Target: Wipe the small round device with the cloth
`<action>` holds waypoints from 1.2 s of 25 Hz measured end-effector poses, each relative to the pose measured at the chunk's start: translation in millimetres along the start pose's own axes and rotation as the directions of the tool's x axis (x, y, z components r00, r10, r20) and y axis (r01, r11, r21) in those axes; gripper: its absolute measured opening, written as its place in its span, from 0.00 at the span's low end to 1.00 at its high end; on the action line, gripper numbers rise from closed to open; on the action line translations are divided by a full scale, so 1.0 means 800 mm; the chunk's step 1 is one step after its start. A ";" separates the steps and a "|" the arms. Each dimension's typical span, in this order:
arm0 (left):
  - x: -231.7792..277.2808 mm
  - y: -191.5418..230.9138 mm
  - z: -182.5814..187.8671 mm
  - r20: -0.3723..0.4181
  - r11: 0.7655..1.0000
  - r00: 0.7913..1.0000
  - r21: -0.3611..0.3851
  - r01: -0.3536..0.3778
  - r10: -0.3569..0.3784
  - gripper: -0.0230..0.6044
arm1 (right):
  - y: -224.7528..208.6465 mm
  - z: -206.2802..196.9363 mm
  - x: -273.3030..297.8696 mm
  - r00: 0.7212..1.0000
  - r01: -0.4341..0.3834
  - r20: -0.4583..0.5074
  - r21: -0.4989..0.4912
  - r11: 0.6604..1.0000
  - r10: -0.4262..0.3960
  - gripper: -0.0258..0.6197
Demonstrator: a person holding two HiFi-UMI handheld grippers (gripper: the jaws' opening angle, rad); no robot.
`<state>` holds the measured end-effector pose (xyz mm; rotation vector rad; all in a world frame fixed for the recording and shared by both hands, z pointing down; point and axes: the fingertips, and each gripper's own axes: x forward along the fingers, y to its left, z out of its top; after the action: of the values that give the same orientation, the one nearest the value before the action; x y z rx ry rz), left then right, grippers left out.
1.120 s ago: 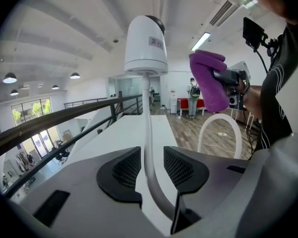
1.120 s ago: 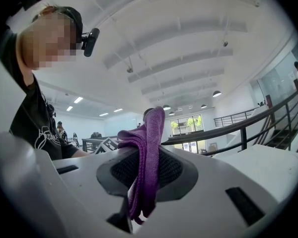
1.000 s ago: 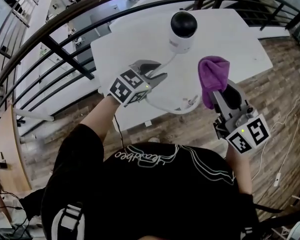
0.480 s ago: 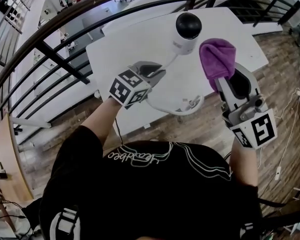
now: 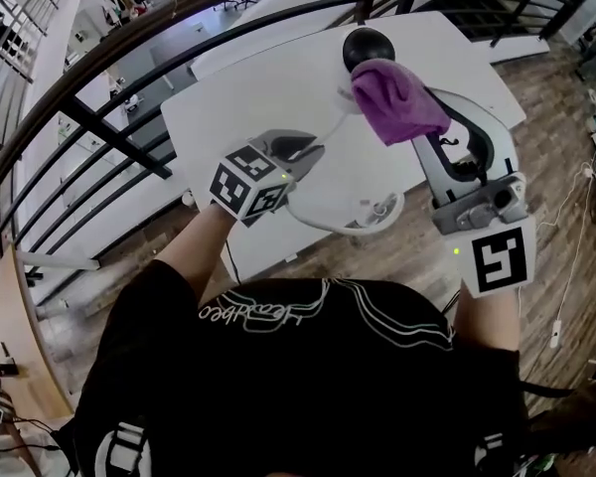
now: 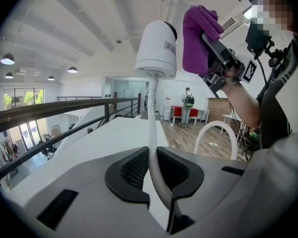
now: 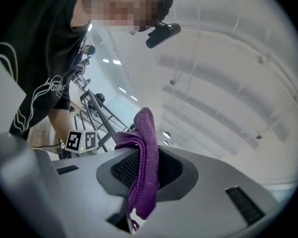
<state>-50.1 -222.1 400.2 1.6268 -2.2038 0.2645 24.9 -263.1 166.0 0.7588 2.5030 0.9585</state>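
Beside round device [image 5: 366, 46], purple cloth [image 5: 395, 102]

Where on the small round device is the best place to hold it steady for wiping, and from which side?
Probably by the thin white cable at its base, from the near side. The rounded body is broad, smooth and must stay free for the purple cloth; the cable fits between jaws, as the left hand-held gripper shows.

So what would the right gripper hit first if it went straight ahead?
Probably the device: the cloth in the right gripper overlaps its dark dome in the head view, though depth is unclear.
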 end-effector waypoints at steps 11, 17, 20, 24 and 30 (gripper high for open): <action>0.002 -0.001 0.003 0.004 1.000 1.000 -0.023 0.019 -0.019 0.13 | 0.040 -0.042 0.025 0.998 -0.051 -0.052 -0.133 0.990 0.045 0.14; -0.001 0.000 0.000 0.008 0.999 1.000 -0.028 0.026 -0.026 0.13 | 0.058 -0.057 0.032 0.995 -0.076 -0.067 -0.107 0.991 0.069 0.14; 0.000 -0.001 -0.002 0.010 0.999 1.000 -0.030 0.029 -0.028 0.13 | 0.067 -0.065 0.031 0.994 -0.091 -0.074 -0.087 0.992 0.084 0.14; 0.000 -0.005 -0.001 0.019 0.999 0.999 -0.039 0.033 -0.032 0.13 | 0.077 -0.073 0.029 0.990 -0.117 -0.081 -0.055 0.992 0.112 0.14; -0.002 -0.004 -0.001 0.023 0.999 0.999 -0.043 0.025 -0.024 0.13 | 0.103 -0.088 0.025 0.971 -0.223 -0.100 -0.033 0.974 0.219 0.14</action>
<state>-46.7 -221.3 400.1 1.6403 -2.1889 0.1919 3.6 -235.0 270.3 1.0172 2.5063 1.1462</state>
